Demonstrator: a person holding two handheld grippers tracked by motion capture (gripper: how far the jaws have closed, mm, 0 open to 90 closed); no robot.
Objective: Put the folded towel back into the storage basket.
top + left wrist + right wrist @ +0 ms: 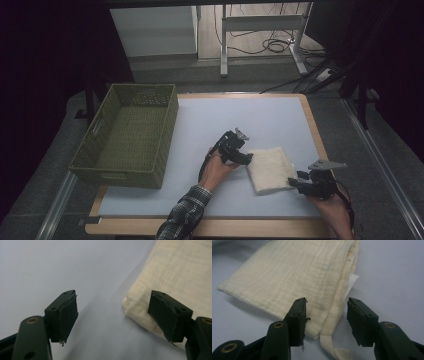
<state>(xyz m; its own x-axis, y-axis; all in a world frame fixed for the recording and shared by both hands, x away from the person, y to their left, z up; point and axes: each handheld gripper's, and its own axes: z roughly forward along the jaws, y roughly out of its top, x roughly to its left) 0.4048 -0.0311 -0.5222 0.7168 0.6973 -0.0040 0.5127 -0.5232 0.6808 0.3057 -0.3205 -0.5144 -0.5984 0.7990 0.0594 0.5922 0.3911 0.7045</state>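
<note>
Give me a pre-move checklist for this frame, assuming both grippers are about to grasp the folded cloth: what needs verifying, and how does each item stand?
1. Left gripper open: ok, jaws wide apart.
2. Right gripper open: ok.
3. Folded cloth lying flat on the table: ok.
4. Cloth edge between right jaws: ok, the corner with its loop sits there.
5. Cloth between left jaws: not ok, its corner lies toward one jaw.
6. Basket empty: ok.
</note>
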